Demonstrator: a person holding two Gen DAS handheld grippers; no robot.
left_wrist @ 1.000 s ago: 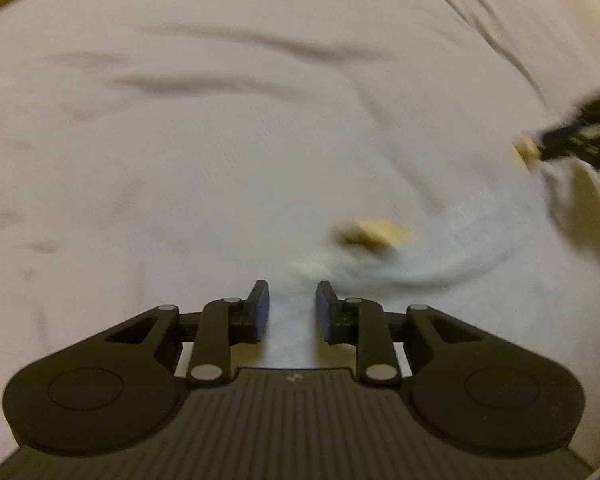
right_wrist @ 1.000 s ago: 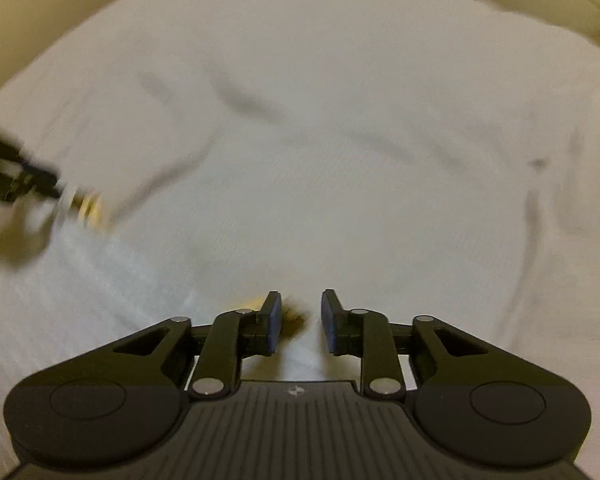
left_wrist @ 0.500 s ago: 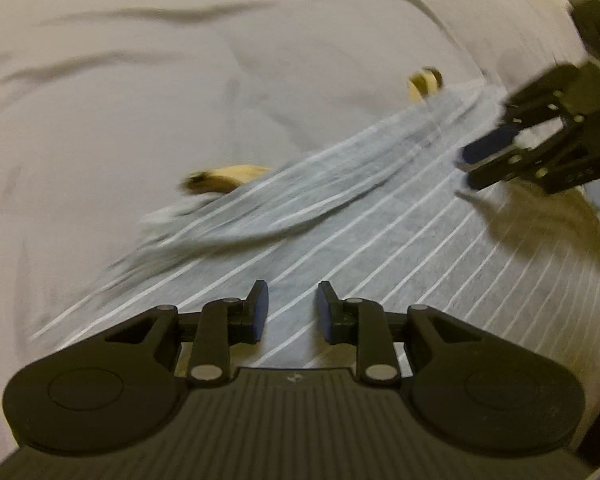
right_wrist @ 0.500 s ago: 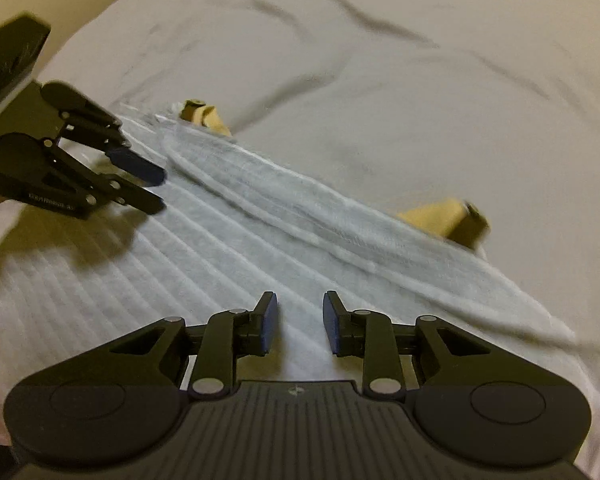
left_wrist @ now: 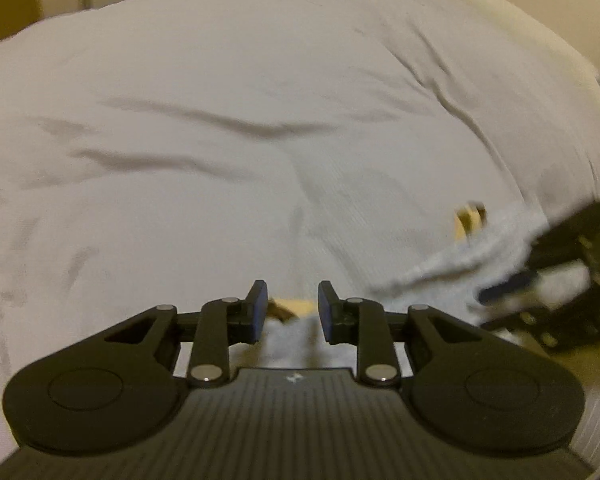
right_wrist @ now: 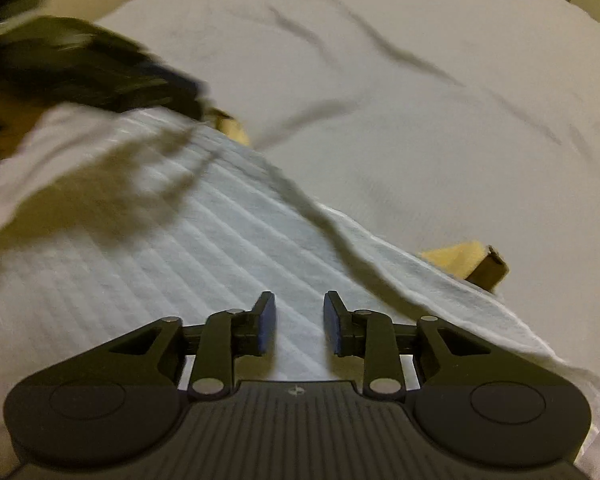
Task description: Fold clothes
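A pale striped garment (right_wrist: 188, 240) lies spread across the near edge of a white bedsheet (left_wrist: 228, 168). The left gripper (left_wrist: 292, 306) and right gripper (right_wrist: 299, 322) hover just over it, jaws apart, holding nothing.

The garment (right_wrist: 204, 240), a pale blue-grey piece with thin white stripes running lengthwise, is lying spread across the white bed. Its upper edge is running diagonally as a bunched, rolled ridge (right_wrist: 380, 264). Two tan tabs are peeking out past that edge, one at the far end (right_wrist: 232, 128), one at the near end (right_wrist: 476, 262). It's showing blurred in the left wrist view (left_wrist: 472, 256).
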